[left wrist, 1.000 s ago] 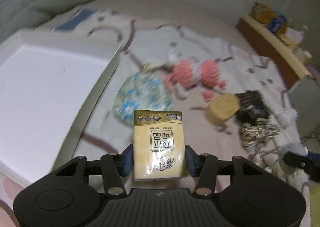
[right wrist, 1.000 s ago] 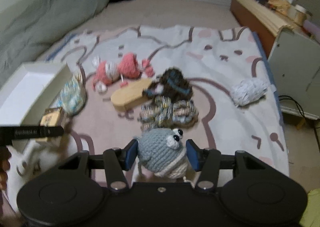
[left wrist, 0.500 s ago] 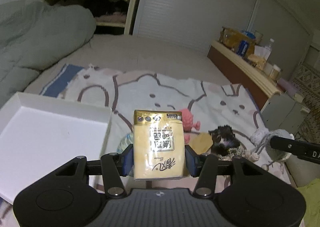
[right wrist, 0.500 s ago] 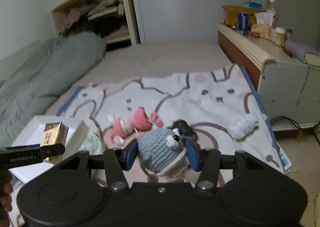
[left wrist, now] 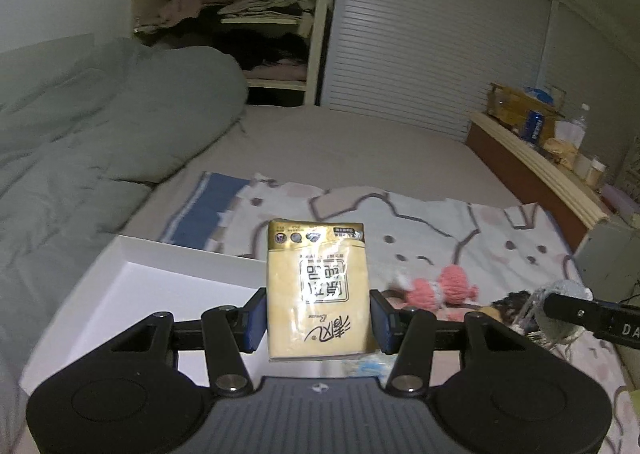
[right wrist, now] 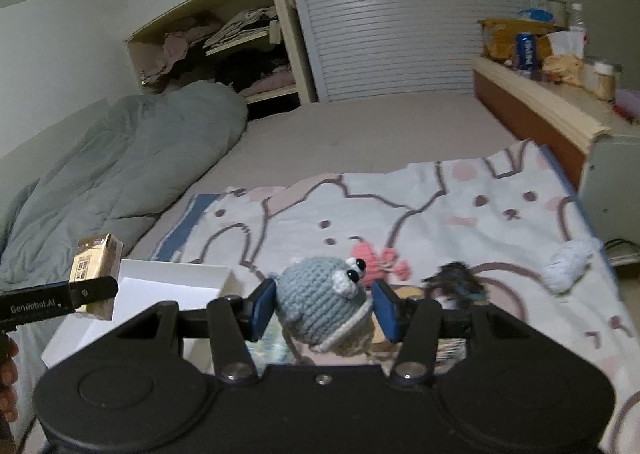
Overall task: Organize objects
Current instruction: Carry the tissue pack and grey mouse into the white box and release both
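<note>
- Left wrist view: the left tool [left wrist: 318, 320] is clamped on a yellow tissue pack [left wrist: 318, 290], blue pads pressing its two long sides so the pack stands upright with its printed face toward the camera.
- The pack is carried off the bed; the white box [left wrist: 132, 290] lies below and to the left of the tool, probably where the pack belongs.
- The pack is a soft, glossy plastic-wrapped packet with a gold band on top.
- Right wrist view: the right tool [right wrist: 324, 308] is clamped on a grey crocheted toy [right wrist: 320, 302], squeezed at the sides, googly eyes up and to the right.
- It hangs above the patterned blanket [right wrist: 460, 205]; the box sits left of this tool.
- A pink crocheted toy [right wrist: 372, 258] lies just beyond the tool, a white woolly one [right wrist: 568, 264] far right.
</note>
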Demonstrator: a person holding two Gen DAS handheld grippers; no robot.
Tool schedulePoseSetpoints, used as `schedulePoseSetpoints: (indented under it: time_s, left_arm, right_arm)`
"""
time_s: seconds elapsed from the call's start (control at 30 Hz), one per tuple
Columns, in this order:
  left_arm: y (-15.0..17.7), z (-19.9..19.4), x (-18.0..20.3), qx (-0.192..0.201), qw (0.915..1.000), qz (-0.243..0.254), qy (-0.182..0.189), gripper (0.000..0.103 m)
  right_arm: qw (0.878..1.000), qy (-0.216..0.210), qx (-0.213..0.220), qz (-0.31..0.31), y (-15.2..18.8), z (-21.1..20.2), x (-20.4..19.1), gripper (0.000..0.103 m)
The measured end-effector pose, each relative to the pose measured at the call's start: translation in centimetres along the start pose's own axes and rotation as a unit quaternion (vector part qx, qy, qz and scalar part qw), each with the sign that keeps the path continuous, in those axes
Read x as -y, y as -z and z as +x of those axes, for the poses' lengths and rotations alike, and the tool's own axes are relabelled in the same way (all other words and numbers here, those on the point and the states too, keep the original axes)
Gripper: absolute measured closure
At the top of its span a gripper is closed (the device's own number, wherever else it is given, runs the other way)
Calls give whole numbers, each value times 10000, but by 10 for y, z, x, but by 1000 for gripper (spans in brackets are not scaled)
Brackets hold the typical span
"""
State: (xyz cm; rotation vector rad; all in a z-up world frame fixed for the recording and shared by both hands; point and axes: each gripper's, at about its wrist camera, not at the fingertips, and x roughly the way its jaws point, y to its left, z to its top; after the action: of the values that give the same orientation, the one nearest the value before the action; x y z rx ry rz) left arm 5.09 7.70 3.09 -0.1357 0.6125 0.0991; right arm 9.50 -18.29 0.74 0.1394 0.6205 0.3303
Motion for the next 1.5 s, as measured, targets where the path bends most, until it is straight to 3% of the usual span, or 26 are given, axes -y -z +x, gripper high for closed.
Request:
schedulePoseSetpoints:
  time_s: [0.37,0.77,0.93,1.13,1.5]
  left_arm:
    - [1,-3,-58,-139,9989,270,-369,51]
    - [15,22,-102,-1035,9932,184,-506,51]
    - [28,35,-113,-1473,9861,392,-665,51]
    - [42,52,-112,-1885,9785,585,-597,51]
    - [54,69,-108,-2286,9691,768,-510,50]
  right_arm:
    - [9979,-502,-380,141,19,48,-77,50]
    - [9899,-828,-1111,310,45,80,-135,50]
    - [9841,-928,-1440,466,60,91,-148,50]
    - [9768,-905,-1745,846,72,106,-154,50]
    - [9678,-726,-2097,1186,85,117,-151,48]
